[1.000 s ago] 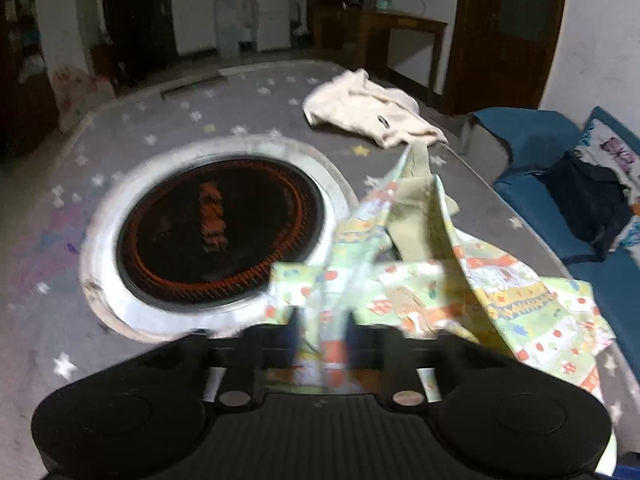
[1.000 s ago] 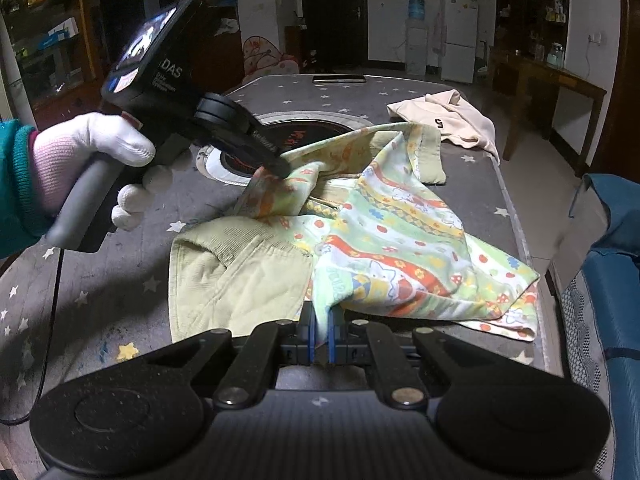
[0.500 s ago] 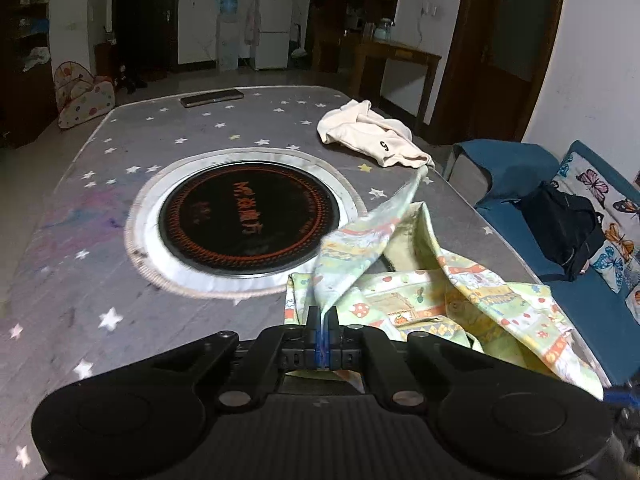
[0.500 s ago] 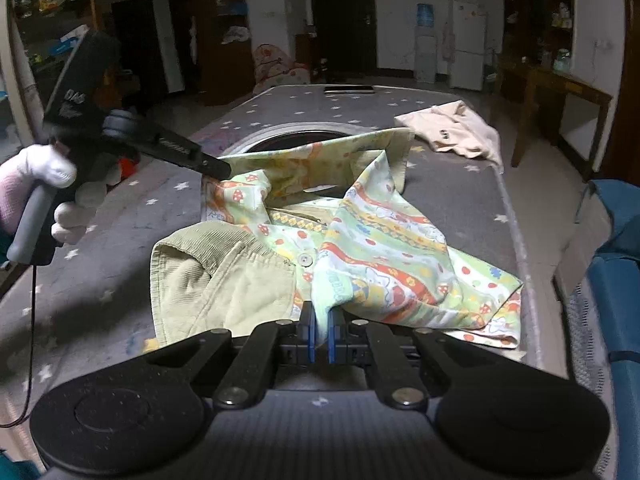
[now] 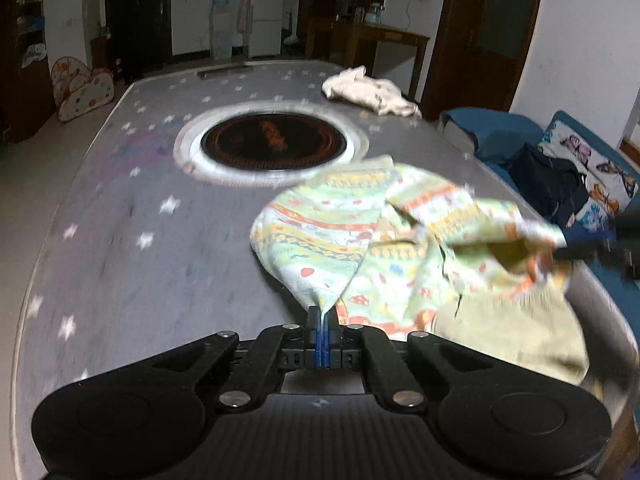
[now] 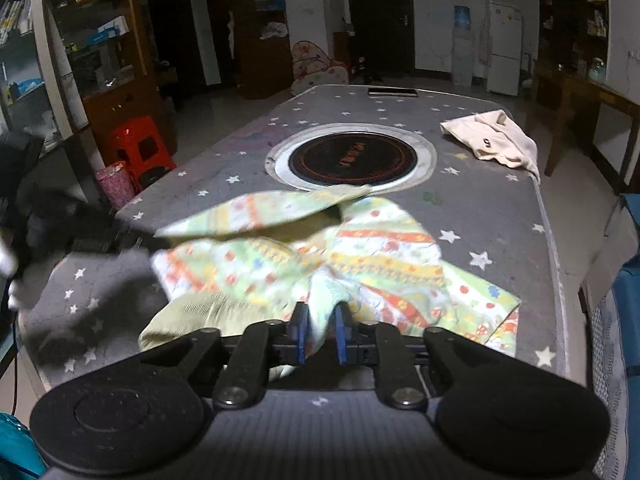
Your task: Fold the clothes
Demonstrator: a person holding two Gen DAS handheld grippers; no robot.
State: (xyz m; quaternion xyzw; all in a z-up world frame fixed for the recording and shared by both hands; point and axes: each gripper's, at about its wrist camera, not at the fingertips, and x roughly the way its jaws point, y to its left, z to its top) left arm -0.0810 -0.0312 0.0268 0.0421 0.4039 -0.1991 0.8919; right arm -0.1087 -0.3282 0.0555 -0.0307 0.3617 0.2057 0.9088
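A light green patterned child's shirt [image 5: 340,232] with a plain green lining lies bunched on the grey star-print table [image 5: 120,240]. My left gripper [image 5: 322,320] is shut on a corner of it, pulling that part taut above the table. In the right wrist view the same shirt [image 6: 380,248] spreads out ahead of my right gripper [image 6: 320,322]. Its jaws are opening, and a fold of cloth hangs loosely between the blue pads [image 6: 301,332], which are apart. The left gripper shows there only as a dark blur [image 6: 80,236] at the left.
A round black hob with a steel ring [image 6: 352,158] is set in the table's middle. A cream garment [image 6: 492,144] lies at the far right, a dark flat object [image 6: 392,91] at the far edge. A blue sofa with a black bag [image 5: 548,184] stands right, a red stool [image 6: 136,144] left.
My left gripper has swept back across the table with the shirt corner, dragging the cloth out. The right jaws, earlier clamped on a fold, have parted.
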